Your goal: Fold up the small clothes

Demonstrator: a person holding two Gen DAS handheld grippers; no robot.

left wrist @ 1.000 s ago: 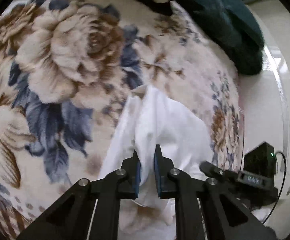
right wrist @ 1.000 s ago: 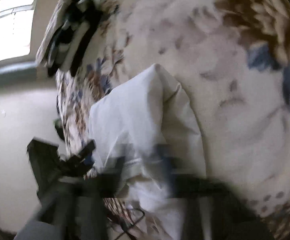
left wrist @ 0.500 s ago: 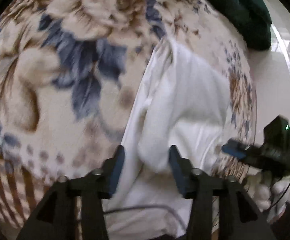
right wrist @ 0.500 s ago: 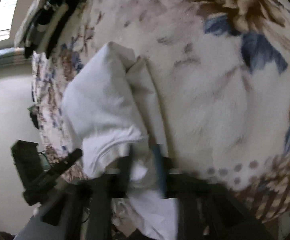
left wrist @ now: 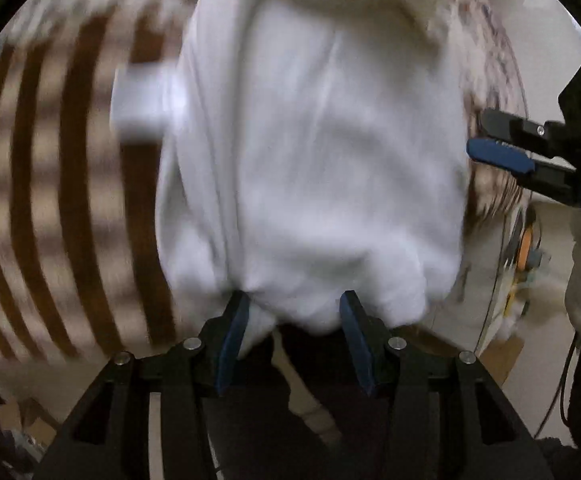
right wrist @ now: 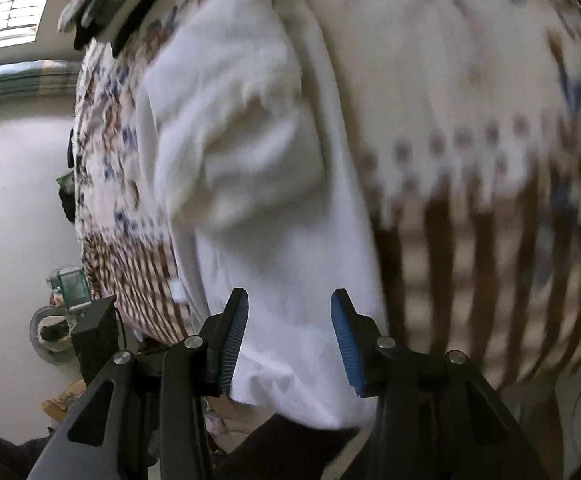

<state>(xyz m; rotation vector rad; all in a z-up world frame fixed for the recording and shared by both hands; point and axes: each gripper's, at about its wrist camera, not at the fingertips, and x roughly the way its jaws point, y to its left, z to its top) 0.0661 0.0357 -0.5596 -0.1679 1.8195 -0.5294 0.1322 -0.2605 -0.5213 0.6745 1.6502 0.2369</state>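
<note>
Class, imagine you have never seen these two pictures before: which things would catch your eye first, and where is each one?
First comes the white garment, a bright folded mass filling the middle of both views on the floral blanket, whose brown stripes run along the near edge. Next are the blue-padded grippers: the left gripper and the right gripper both stand open at the garment's near edge.
</note>
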